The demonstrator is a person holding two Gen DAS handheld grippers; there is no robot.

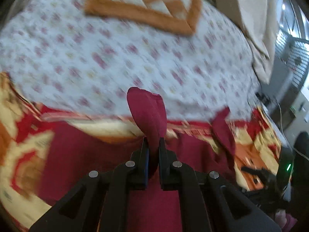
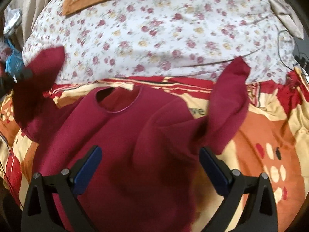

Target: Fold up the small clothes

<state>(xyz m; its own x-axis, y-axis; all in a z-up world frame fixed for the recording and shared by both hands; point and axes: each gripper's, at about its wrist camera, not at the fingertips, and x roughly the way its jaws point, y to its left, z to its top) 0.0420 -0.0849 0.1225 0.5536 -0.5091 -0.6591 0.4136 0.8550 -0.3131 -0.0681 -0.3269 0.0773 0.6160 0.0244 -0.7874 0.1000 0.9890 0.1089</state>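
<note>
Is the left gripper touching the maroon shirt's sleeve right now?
Touching. In the left wrist view, the left gripper is shut on the maroon sleeve, with the fabric pinched between its fingers and sticking up past them.

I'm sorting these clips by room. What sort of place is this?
Most likely a bedroom: the maroon shirt lies on a bed with a floral sheet, a patterned blanket and an orange checked cushion.

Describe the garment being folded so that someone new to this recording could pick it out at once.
On the bed, in front of the white floral sheet, lies a red, orange and cream patterned blanket. Spread on it is the maroon long-sleeved top, the only plain single-colour cloth, with a round neckline.
</note>
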